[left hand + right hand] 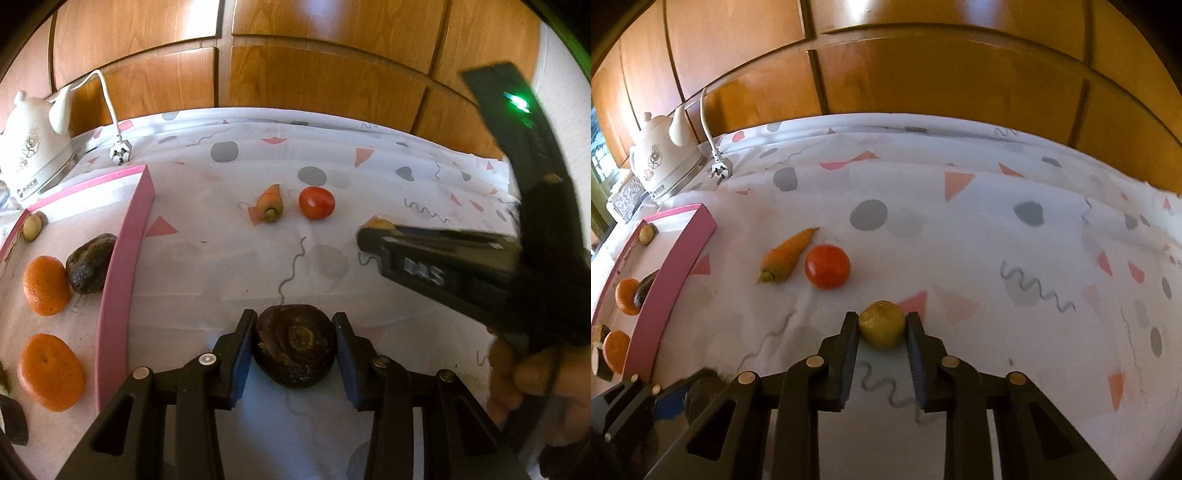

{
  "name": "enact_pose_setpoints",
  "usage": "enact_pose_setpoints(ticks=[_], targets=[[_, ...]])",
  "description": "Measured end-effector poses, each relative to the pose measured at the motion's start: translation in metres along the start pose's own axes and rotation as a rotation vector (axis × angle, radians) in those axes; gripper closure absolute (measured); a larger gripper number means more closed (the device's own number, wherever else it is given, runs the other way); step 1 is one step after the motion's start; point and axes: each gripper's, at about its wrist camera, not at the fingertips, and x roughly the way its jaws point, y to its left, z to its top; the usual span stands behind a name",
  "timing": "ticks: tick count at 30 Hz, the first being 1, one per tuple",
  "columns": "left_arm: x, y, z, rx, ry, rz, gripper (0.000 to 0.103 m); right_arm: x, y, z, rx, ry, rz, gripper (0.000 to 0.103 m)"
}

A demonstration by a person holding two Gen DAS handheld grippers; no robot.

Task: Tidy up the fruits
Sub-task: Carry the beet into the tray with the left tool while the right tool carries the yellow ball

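A patterned white cloth covered the counter before wood cabinets. One carrot and one tomato lay there; two oranges sat in the pink tray. The left gripper clasped a dark fruit, and the right gripper a yellow fruit.

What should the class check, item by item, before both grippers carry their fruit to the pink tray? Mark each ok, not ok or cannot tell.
1. Left gripper closed on the dark brown fruit: ok, both pads touch its sides.
2. Right gripper closed on the small yellow-green fruit: ok.
3. Fruits lifted off the tablecloth: cannot tell.
4. Free space in the pink tray: ok, bare patches remain among the two oranges, a dark fruit and a small pale one.
5. Carrot and tomato clear of both grippers: ok.
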Motion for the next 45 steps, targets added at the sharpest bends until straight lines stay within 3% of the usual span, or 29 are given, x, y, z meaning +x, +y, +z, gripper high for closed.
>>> enact_pose_setpoints(ticks=[13, 23, 32, 45], targets=[[0.000, -0.002, -0.001, 0.012, -0.005, 0.005, 0.061, -0.038, -0.004, -0.053, 0.053, -0.029, -0.042, 0.078], [-0.003, -0.006, -0.001, 0.056, 0.020, 0.025, 0.062, -0.037, -0.001, -0.054, 0.048, -0.043, -0.065, 0.078], [-0.018, -0.002, -0.006, 0.034, 0.053, -0.013, 0.062, -0.037, 0.004, -0.054, 0.032, -0.039, -0.093, 0.078], [-0.070, 0.020, -0.001, 0.024, -0.016, -0.016, 0.062, -0.047, 0.021, -0.061, 0.013, -0.025, -0.101, 0.078]])
